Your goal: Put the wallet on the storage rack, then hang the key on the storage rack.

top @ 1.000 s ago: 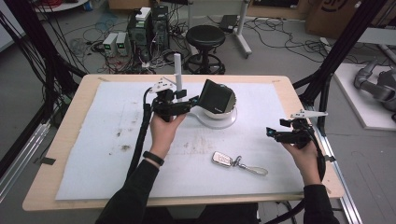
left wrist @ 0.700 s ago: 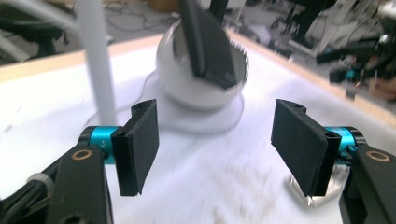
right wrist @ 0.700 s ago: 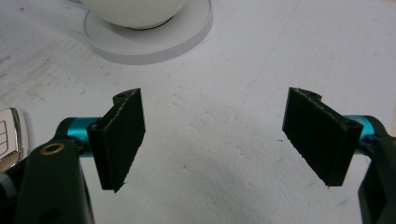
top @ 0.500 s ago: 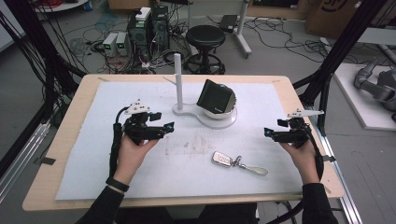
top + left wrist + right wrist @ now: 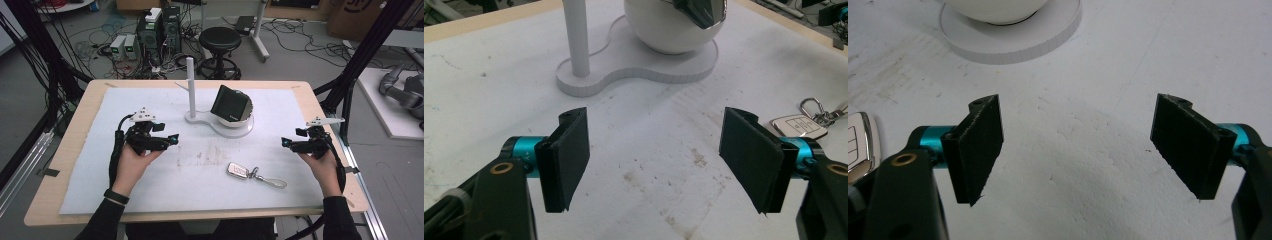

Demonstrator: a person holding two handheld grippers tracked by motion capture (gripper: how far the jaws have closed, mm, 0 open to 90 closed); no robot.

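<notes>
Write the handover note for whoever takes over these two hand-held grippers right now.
Left hand-held gripper: open, empty, held over the mat left of the white stand.
Right hand-held gripper: open, empty, near the table's right edge.
Car key fob with its key ring lies flat on the mat between the two, nearer the person; nothing touches it.
Done: nothing visible.
Left: probably pick up the fob; the stand's post is bare.

Black sleeves, black wristband, black claws (image 5: 664, 165) with teal collars, brass screws

A key fob (image 5: 237, 170) lies on the counter (image 5: 80, 110) between both jaws; a stand (image 5: 218, 121) sits beyond them.
</notes>
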